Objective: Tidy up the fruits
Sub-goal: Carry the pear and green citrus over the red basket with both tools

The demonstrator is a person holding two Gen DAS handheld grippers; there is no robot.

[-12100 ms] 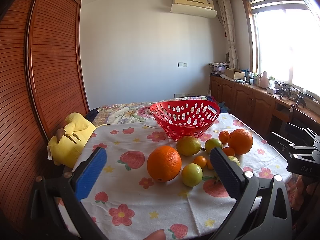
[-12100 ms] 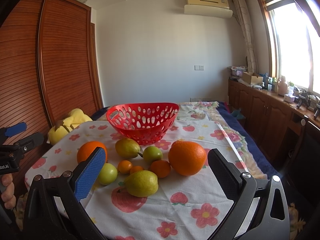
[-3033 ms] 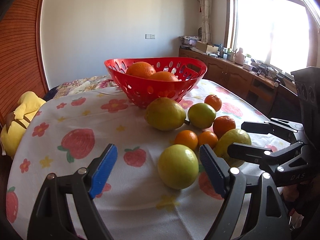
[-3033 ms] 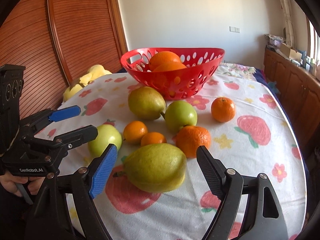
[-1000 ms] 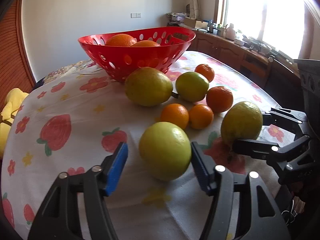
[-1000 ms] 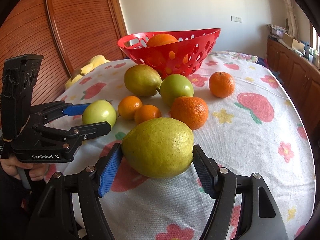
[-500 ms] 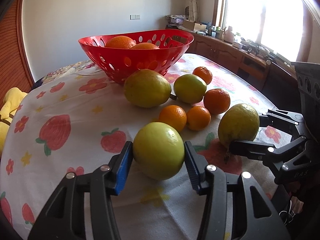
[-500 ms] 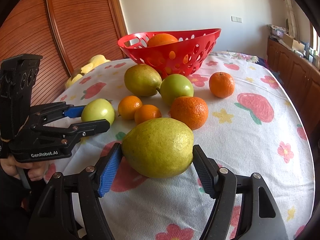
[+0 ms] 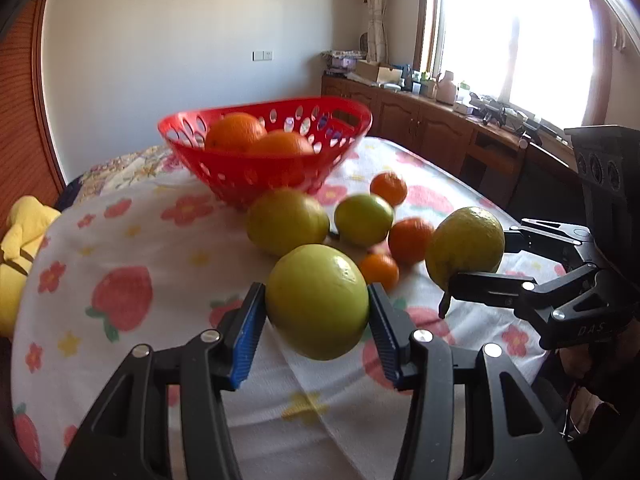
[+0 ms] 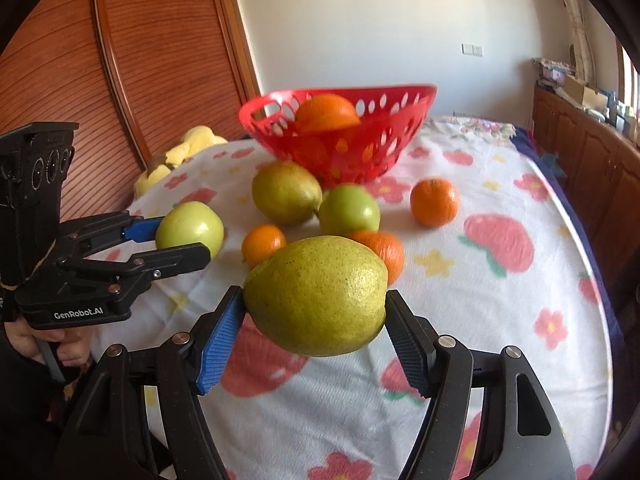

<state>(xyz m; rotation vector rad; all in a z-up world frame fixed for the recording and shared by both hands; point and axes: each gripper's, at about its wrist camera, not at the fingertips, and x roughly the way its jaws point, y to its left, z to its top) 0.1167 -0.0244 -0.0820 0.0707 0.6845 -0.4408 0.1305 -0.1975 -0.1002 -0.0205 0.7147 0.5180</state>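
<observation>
Both tools have fruit in them: we see the left tool (image 9: 317,308) clamped by its blue pads on a round green apple (image 9: 317,301), and the right tool (image 10: 315,314) closed on a large yellow-green pear (image 10: 316,294) – each fruit pinched from both sides and held above the flowered cloth of the tabletop (image 10: 520,304). Behind them on the cloth we count another pear (image 10: 286,192) touching a green apple (image 10: 349,209), plus small mandarins (image 10: 434,201) close by. The red perforated basket (image 10: 340,138) stands at the far end with oranges (image 10: 327,113) inside it – well apart from both held fruits. A hand (image 10: 38,342) grips the left tool's handle at the lower left of the right wrist view.
</observation>
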